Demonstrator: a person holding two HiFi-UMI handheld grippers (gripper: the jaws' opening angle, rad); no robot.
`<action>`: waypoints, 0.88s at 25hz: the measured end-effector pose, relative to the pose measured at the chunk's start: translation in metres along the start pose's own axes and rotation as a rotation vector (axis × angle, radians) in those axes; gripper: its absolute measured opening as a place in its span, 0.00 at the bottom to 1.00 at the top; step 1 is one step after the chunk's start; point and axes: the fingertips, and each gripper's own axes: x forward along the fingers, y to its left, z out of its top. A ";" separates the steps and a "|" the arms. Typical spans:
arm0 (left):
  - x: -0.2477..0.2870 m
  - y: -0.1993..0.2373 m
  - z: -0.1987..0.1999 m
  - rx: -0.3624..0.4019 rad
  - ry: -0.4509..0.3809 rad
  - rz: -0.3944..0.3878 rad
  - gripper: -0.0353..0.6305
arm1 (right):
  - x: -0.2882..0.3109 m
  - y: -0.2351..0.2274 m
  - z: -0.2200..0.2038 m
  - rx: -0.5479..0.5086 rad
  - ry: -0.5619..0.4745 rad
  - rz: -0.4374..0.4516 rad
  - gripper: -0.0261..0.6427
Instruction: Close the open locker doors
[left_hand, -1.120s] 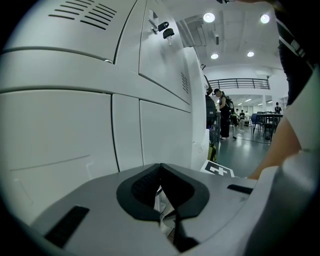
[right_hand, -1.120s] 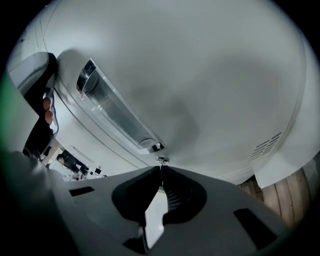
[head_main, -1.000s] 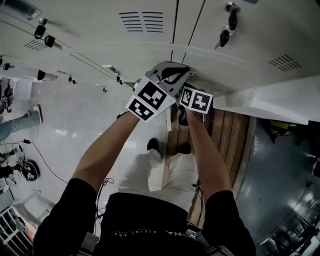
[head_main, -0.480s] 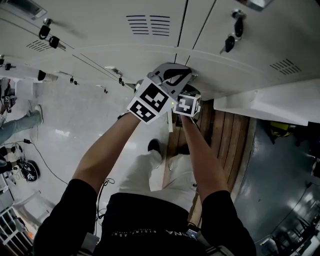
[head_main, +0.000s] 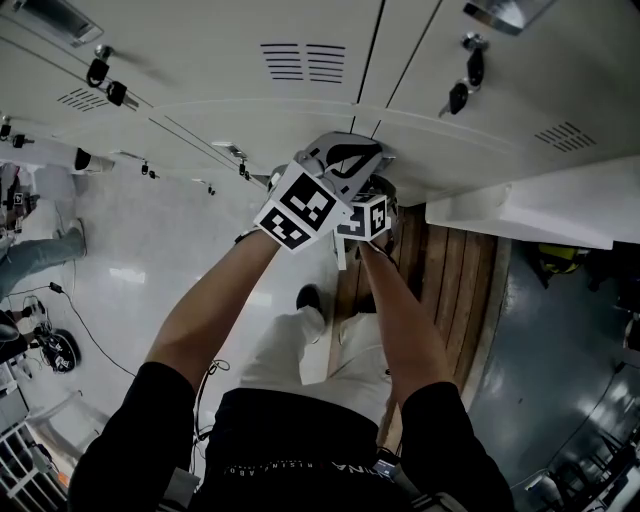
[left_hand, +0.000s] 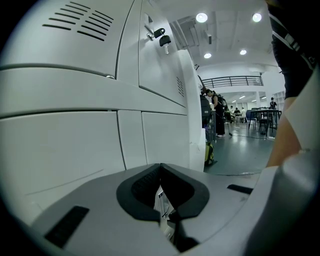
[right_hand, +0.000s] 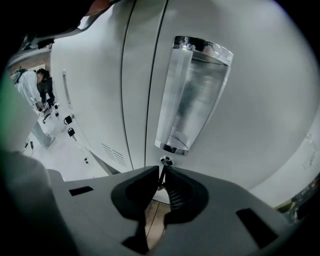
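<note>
White locker doors (head_main: 300, 110) fill the top of the head view. My left gripper (head_main: 378, 152) is shut with nothing in it, its tip right up at a closed door (left_hand: 75, 145); its jaws (left_hand: 160, 167) meet. Just under it my right gripper (head_main: 378, 188) is shut on a thin key (right_hand: 161, 175) that sits in the round lock (right_hand: 166, 161) below a chrome handle plate (right_hand: 192, 95). One door (head_main: 530, 205) stands open at the right, jutting toward me.
Keys hang in other locks (head_main: 465, 70) (head_main: 105, 80) (left_hand: 161, 36). A wooden bench (head_main: 450, 270) stands below the open door. People stand far off down the hall (left_hand: 217, 112) and at the left (head_main: 30, 250). Cables lie on the white floor (head_main: 60, 300).
The right gripper's marker cube has rolled and drawn in toward the left gripper, while its tip stays at the lock. The left gripper has hardly moved.
</note>
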 end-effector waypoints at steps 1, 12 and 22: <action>0.000 0.000 0.000 0.000 0.001 0.001 0.08 | 0.000 0.001 0.000 -0.006 0.001 0.010 0.11; -0.007 0.003 -0.002 0.001 0.037 0.029 0.08 | -0.026 -0.001 0.000 0.087 -0.017 0.210 0.23; -0.048 -0.015 0.016 -0.055 0.108 0.003 0.08 | -0.126 -0.010 0.049 0.131 -0.126 0.455 0.23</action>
